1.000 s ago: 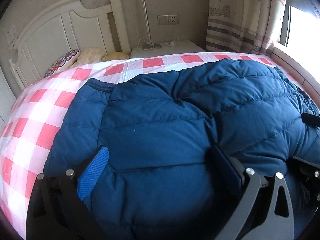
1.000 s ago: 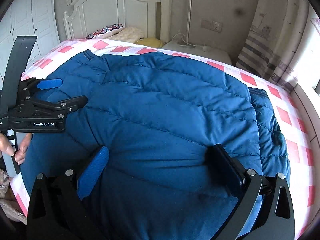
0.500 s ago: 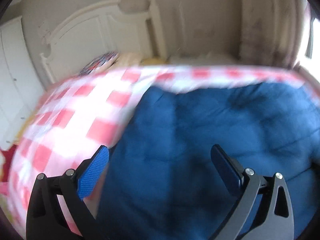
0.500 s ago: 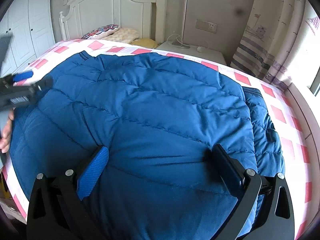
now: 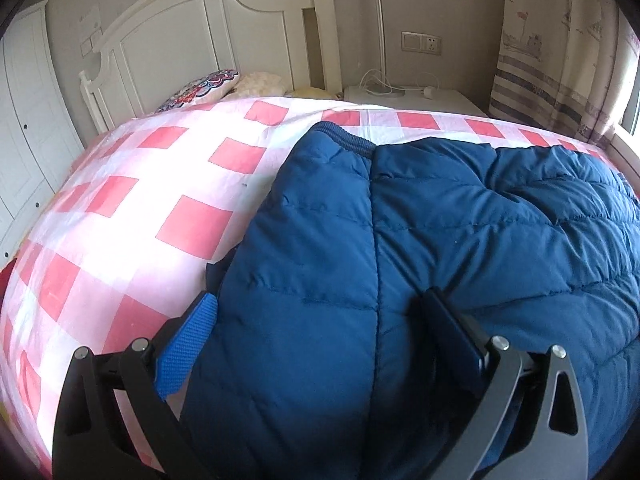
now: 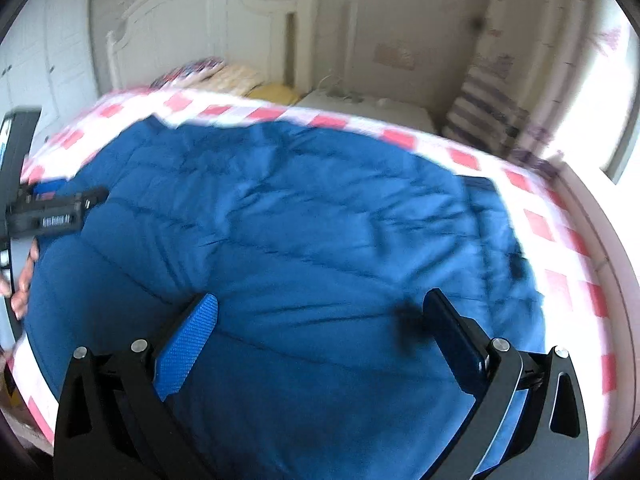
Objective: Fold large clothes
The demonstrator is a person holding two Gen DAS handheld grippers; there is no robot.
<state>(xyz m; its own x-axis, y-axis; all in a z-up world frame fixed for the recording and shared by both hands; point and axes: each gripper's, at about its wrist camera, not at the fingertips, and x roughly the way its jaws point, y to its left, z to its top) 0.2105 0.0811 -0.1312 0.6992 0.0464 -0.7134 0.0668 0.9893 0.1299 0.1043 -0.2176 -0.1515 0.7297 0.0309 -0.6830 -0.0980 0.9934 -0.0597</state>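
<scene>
A large dark blue quilted down jacket (image 5: 460, 248) lies spread on the bed's pink and white checked sheet (image 5: 132, 208); it also shows in the blurred right wrist view (image 6: 304, 232). My left gripper (image 5: 320, 324) is open and empty, its jaws wide over the jacket's left edge. My right gripper (image 6: 320, 324) is open and empty, above the near middle of the jacket. The left gripper's body (image 6: 52, 212) shows at the left of the right wrist view, by the jacket's left edge.
A white headboard (image 5: 208, 36) stands at the far end with pillows (image 5: 200, 90) under it. A white nightstand (image 5: 416, 98) with a lamp pole and cables is beside it. A curtain (image 5: 556, 60) and window are at the right. White wardrobe doors (image 5: 24, 128) are at the left.
The left gripper swung left and settled over the jacket's left edge, with more checked sheet in view. The right gripper moved, blurring its view. Both stayed open.
</scene>
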